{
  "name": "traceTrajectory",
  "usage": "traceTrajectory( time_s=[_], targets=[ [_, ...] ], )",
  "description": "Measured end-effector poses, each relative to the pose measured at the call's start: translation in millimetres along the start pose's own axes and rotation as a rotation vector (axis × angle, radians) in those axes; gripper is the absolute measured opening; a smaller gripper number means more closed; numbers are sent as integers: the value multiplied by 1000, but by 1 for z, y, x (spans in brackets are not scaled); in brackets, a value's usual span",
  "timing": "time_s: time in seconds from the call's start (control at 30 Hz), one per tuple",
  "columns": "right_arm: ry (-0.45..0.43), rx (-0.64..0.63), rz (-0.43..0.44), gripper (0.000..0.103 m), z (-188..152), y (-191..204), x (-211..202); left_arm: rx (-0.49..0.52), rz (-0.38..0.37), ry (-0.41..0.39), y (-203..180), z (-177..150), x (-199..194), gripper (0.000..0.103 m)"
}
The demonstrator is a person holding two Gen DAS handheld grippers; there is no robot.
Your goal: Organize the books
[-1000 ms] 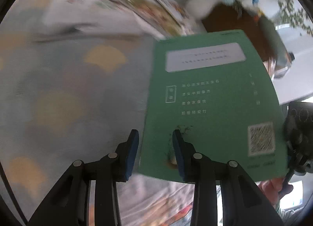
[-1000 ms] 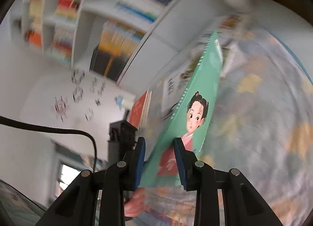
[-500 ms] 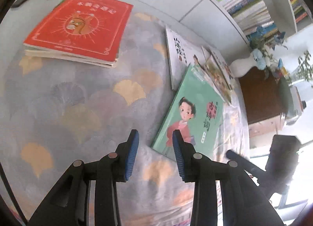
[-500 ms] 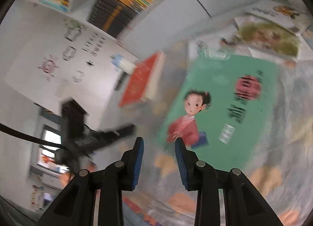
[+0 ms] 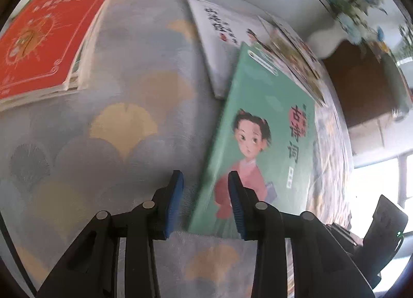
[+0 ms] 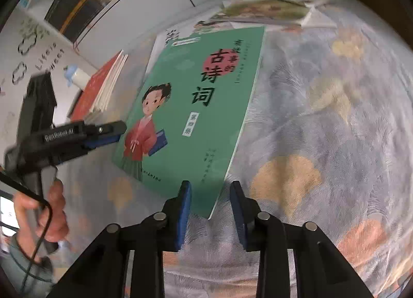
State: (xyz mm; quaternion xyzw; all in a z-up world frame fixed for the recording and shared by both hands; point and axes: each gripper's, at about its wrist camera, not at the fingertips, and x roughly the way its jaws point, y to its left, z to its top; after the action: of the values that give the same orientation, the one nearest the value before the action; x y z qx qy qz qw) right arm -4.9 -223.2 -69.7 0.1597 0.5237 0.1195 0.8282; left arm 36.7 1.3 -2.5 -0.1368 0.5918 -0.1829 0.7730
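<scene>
Green book [image 5: 260,127] lies flat, cover up, on patterned counter cloth [image 5: 124,122], its far end overlapping white book [image 5: 222,37]. Left gripper [image 5: 205,200] open, empty, jaws straddling book's near left corner; likely lining up for edge grab. Right gripper [image 6: 210,207] open, empty, jaws either side of near right corner. Red book stack [image 5: 49,32] sits well apart at left, probably destination pile. More picture books [image 6: 260,11] fanned behind green one, unsorted.
</scene>
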Motion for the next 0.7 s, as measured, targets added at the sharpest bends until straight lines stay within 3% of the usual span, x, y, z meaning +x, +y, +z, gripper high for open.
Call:
traceTrajectory(
  time_s=[0.13,0.23,0.4,0.47,0.53,0.6,0.7],
  targets=[
    [-19,19,-6,25,-1,5,2,31,-61,13,-2,-4,-11,31],
    [-27,79,37,25,-3,-6,-1,37,-216,-28,-3,-4,-42,31],
    [-46,141,96,25,-5,-19,-6,29,-404,29,0,3,-44,31],
    [-54,160,110,25,-10,-27,-11,28,-374,38,3,3,-35,31],
    [-60,183,124,25,-12,-28,-11,46,-304,64,0,-1,-20,20],
    [-67,209,138,25,-14,-33,-15,51,-251,80,-2,-7,-7,19],
    [-73,222,145,25,-16,-36,-18,53,-265,82,-6,-10,-2,14]
  ],
)
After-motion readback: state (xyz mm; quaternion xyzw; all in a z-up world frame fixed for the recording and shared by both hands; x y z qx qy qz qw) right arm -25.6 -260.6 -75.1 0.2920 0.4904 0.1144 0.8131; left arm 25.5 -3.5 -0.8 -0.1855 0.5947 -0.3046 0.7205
